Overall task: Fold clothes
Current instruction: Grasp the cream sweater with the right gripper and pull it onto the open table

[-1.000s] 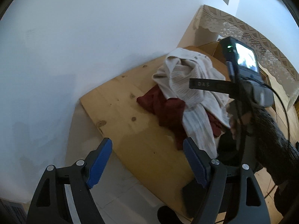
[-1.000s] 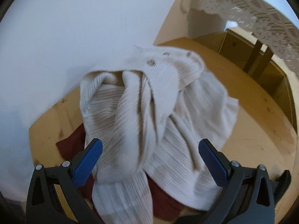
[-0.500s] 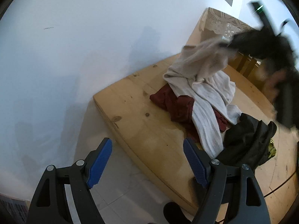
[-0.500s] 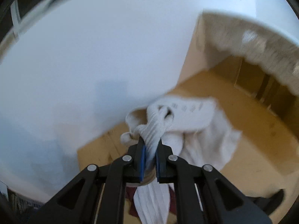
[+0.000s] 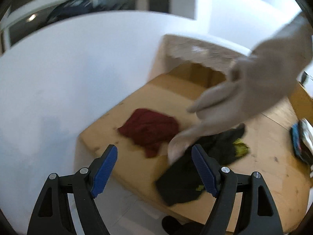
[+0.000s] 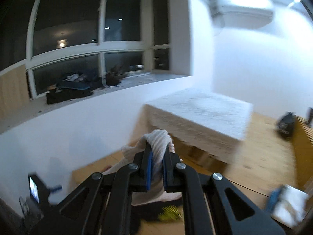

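Note:
My right gripper [image 6: 157, 157] is shut on a fold of the cream ribbed knit garment [image 6: 159, 143] and holds it high above the wooden platform. In the left wrist view the cream garment [image 5: 252, 90] hangs in the air from the upper right, its lower end trailing near the dark garment [image 5: 195, 174]. A dark red garment [image 5: 150, 129] lies crumpled on the wooden platform [image 5: 121, 156]. My left gripper [image 5: 154, 168] is open and empty, held above the platform's near corner.
A white wall borders the platform on the left. A lace-covered table [image 6: 201, 115] stands at the back. Folded items [image 5: 302, 141] lie at the right edge. The floor [image 5: 121, 211] lies below the platform's edge. Dark windows [image 6: 88, 23] are behind.
My right gripper closed on the cream garment and lifted it up off the pile, uncovering the red and dark garments. My left gripper stayed open and tilted upward.

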`<state>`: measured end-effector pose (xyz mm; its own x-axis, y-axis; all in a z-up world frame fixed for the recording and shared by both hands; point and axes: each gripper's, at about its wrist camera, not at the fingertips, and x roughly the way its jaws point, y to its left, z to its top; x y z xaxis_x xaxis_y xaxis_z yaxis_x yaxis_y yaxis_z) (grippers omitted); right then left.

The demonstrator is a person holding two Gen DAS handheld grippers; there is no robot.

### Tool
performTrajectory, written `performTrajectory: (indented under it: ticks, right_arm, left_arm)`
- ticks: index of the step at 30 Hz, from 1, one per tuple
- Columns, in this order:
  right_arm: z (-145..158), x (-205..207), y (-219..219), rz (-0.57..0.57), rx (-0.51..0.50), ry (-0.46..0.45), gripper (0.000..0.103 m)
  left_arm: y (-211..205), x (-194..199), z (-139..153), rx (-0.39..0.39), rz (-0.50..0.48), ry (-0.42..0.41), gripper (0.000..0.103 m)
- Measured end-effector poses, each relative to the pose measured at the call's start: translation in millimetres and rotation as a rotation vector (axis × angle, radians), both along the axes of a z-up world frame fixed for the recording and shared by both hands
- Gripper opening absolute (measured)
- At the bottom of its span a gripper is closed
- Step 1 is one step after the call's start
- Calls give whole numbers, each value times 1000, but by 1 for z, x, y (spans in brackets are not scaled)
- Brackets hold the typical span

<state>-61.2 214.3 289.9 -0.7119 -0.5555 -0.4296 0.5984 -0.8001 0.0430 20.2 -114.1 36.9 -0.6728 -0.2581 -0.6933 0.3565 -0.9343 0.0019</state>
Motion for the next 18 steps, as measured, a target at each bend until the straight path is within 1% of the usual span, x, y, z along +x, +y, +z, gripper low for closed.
performTrajectory:
  ticks: [2,3,4,5,7,9,13,14,16,18]
  right_arm:
    - [-1,24,65,-68,-10,-38,8]
    - [-10,33,96,-112,-5,-65,8]
    - [-31,36,122,-169,30,-100,8]
    - [-55,35,142,-225,74,-139,8]
    - [-110,19,168,-300,145,-245,9]
    - [-180,-5,195,-376,237,-383,12]
    - [-308,-36,271,-555,316,-679,12]
    - [-327,-34,294,-584,280,-731,14]
    - [-338,-17,330,-593,174,-764,20]
    - [-343,0,357,-600,92,-777,31]
  left_arm:
    - [37,-5,5,-17,-74,7,77]
    - [56,-8,6,-23,-117,4,77]
    - [78,-9,5,-26,-162,4,77]
    - [103,-12,2,-23,-222,-1,77]
    - [153,-17,-9,-8,-345,-22,78]
    - [201,-21,-26,16,-457,-54,77]
    - [285,-27,-67,34,-634,-151,77]
    - [306,-28,-77,38,-677,-176,77]
    - [348,-31,-98,45,-764,-227,77]
    - [384,-33,-117,42,-835,-267,77]
